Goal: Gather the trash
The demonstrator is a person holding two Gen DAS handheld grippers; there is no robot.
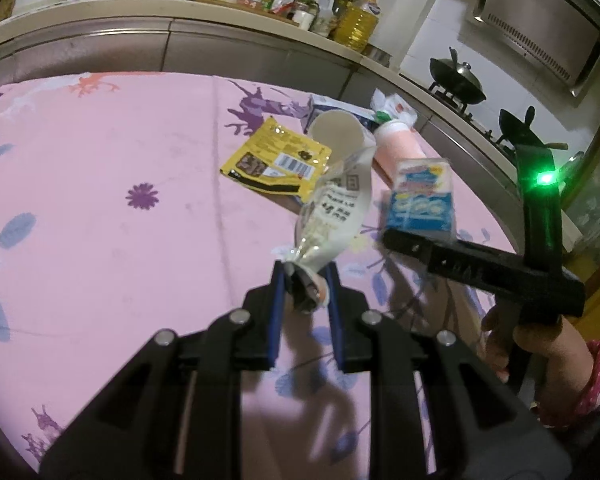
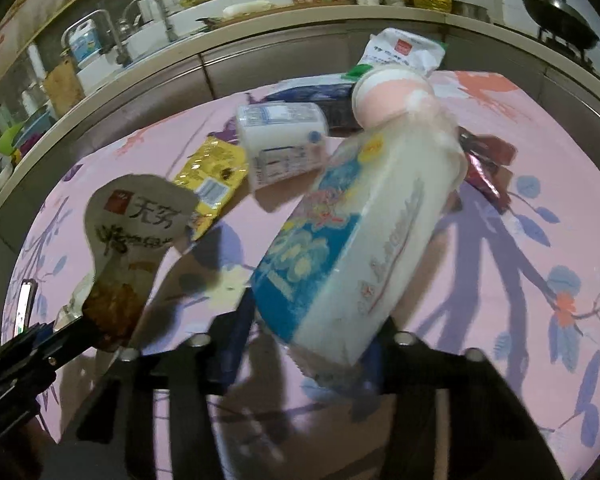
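Two pieces are picked up so far: the left claw (image 1: 303, 280) is clamped on the crumpled end of a white snack wrapper (image 1: 336, 208), and the right claw (image 2: 306, 340) grips a blue-and-white tissue pack (image 2: 340, 248), both held above the table (image 1: 100, 184). Still lying there: yellow sachet (image 1: 276, 158), paper cup (image 1: 338, 132), pink cup (image 1: 398, 148), white pouch (image 2: 404, 52), red wrapper (image 2: 486, 168). No bin or bag in view; paper cup looks empty.

Left claw (image 1: 306, 280) pinches narrow, angled downward; right claw (image 2: 308, 320) clamps wider, tilted steeply down.
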